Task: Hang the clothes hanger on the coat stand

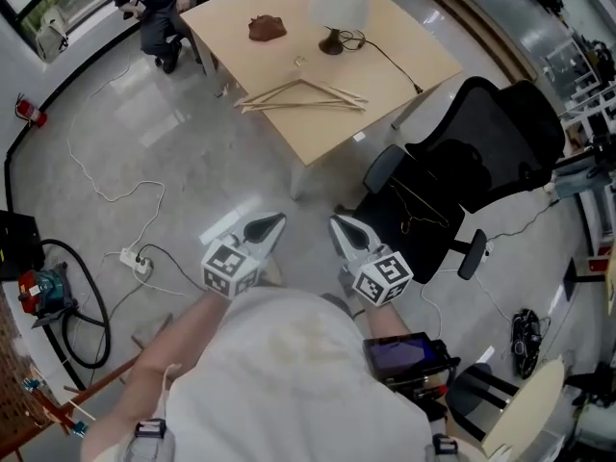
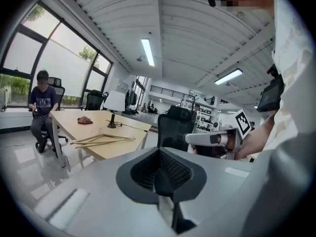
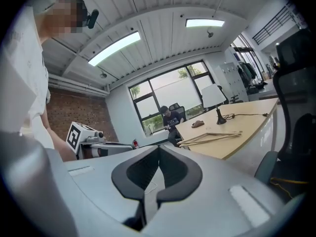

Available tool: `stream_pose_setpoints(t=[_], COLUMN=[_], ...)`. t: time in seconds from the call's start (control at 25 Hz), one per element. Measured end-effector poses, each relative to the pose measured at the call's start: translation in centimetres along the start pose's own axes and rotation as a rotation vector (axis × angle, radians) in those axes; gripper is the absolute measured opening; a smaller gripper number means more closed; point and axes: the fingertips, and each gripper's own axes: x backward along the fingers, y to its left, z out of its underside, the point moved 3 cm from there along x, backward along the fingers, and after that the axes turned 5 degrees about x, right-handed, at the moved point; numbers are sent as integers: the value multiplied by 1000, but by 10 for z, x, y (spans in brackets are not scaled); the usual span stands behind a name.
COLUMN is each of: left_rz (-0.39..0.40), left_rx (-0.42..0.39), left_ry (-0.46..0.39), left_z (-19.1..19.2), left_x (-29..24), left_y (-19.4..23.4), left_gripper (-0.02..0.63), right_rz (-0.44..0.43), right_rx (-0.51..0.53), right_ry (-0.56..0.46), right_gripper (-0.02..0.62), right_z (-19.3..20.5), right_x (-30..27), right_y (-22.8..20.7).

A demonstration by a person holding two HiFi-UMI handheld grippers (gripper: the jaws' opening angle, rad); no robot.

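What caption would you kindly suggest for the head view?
Left gripper and right gripper shut, empty; wooden clothes hanger lying on the table.

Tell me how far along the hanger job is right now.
Nothing looks done: the wooden hanger lies flat on the table, near the lamp. Nothing is in hand: the left gripper and right gripper are both shut and empty, short of the table. Left: grasp the hanger, carry it and hang it; no coat stand is clear in these views.

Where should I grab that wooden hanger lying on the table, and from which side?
Probably one sloping arm of the wooden hanger near its peak, coming from above: it lies flat on the table, and the thin bar suits jaws straddling it.
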Motion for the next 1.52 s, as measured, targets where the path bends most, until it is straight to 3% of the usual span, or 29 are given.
stream_pose_setpoints(t=[0.48,1.24,1.52], left_rz=[-97,-293,-260], left_rx=[29,13,-13], left_ry=[28,70,148], left_z=[-14,-66,-75], left_x=[-23,-161,-189], left_y=[68,135,150], left_gripper=[2,2,2], right_rz=[-57,-250,-229], right_rx=[36,59,28], right_ry=[65,114,124], right_gripper=[15,15,15], right_z=[-14,-48,-52], right_x=[-72,-153,-172], right_y=[-42,-195,-229])
